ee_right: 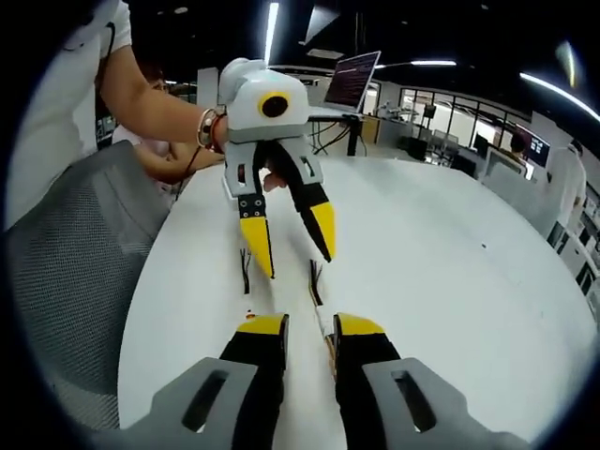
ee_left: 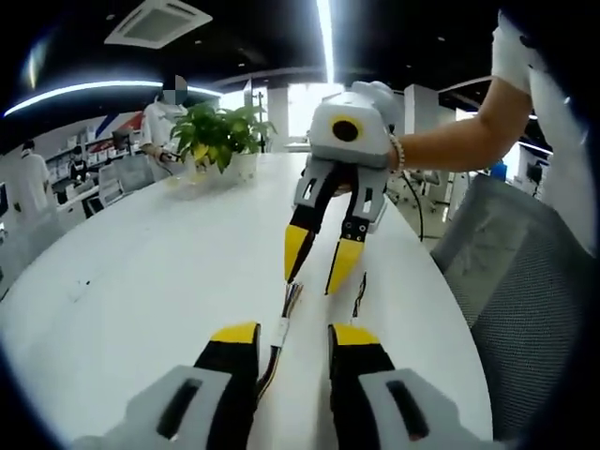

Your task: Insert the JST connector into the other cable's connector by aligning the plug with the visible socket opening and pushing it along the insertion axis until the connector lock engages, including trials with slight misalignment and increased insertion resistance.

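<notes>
Currently we have both tools over the white desk point(ee_left: 141, 272), facing each other, with the cables lying on the desk between them.

Left tool point(ee_left: 292, 339): jaws apart at a moderate gap, holding nothing. In the left gripper view a cable with a small white JST connector point(ee_left: 280, 330) and multicoloured wires point(ee_left: 292, 298) lies between its jaw tips, on the desk, not gripped.

Right tool point(ee_right: 310, 326): jaws likewise parted and empty. In the right gripper view the same wire bundle lies just beside its right jaw tip. A second, dark cable point(ee_left: 359, 296) lies a little apart, near the right tool's other jaw; its connector end is too small for us to make out.

Judgement: we are at the pick-up stage; neither connector is held and mating is not begun.

To do this step well, we think:
- each tool should close on a connector housing, not on the wires, so the plug cannot swivel;
- leave the mating face protruding past the tips;
- check plug and socket openings face each other before pushing;
- push straight along the axis, and back off and realign if resistance rises.

A potted plant point(ee_left: 217, 134) stands at the far end of the desk, well clear.
</notes>
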